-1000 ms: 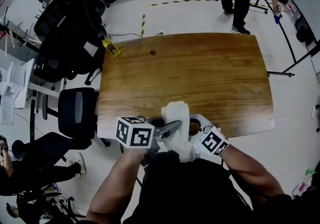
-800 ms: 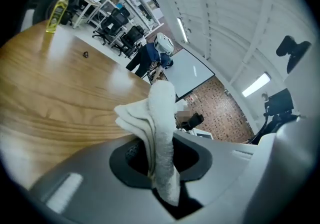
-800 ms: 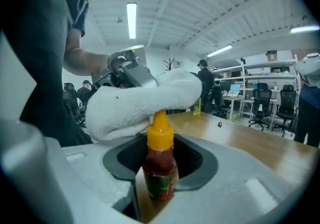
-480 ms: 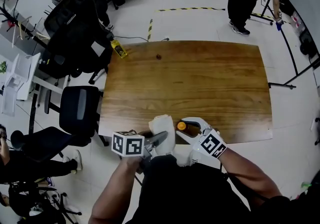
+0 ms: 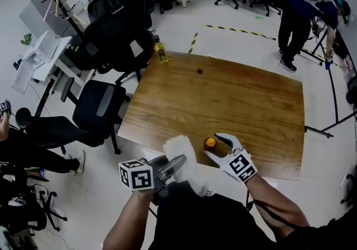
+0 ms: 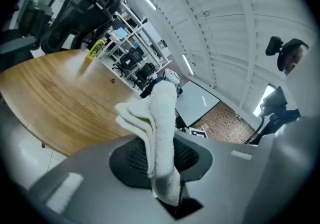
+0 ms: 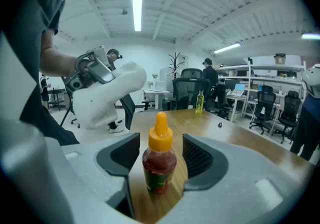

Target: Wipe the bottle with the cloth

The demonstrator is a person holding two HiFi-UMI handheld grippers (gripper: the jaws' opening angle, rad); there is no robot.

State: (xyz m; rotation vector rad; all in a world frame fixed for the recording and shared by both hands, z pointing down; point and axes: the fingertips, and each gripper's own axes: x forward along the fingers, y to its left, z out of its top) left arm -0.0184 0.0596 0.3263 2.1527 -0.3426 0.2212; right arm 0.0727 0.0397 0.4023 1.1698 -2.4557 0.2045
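Since the wipe would turn on how the cloth lay to the bottle, we logged that relation first. The bottle (image 7: pixel 159 163), red-filled with an orange cap (image 7: pixel 160 135), stood upright on the table (image 5: pixel 251 104), its long axis vertical. The right gripper (image 5: pixel 217 147) straddled the bottle, one jaw on either side. Its jaws had just been opening, and in the right gripper view bare wood showed between each pad and the bottle, so we recorded it as released: the bottle was between the jaws but not pressed. The left gripper (image 5: pixel 173 164) sat just left of the bottle in the head view, clenched on the folded white cloth (image 6: pixel 159 118). The cloth's free end stood up past the jaw tips, near the bottle but apart from it. We judged the right gripper the nearer of the two, though the left carried the wiping surface and would have to close the gap sideways, toward the bottle's left flank. We also judged that an unheld upright bottle could tip under a sideways push. Count: one bottle for the task, one cloth, two grippers, one table. Well beyond the bottle and to its left stood one yellow bottle (image 5: pixel 160 52), and between the two, one small dark object (image 5: pixel 200 70) that we could not identify.
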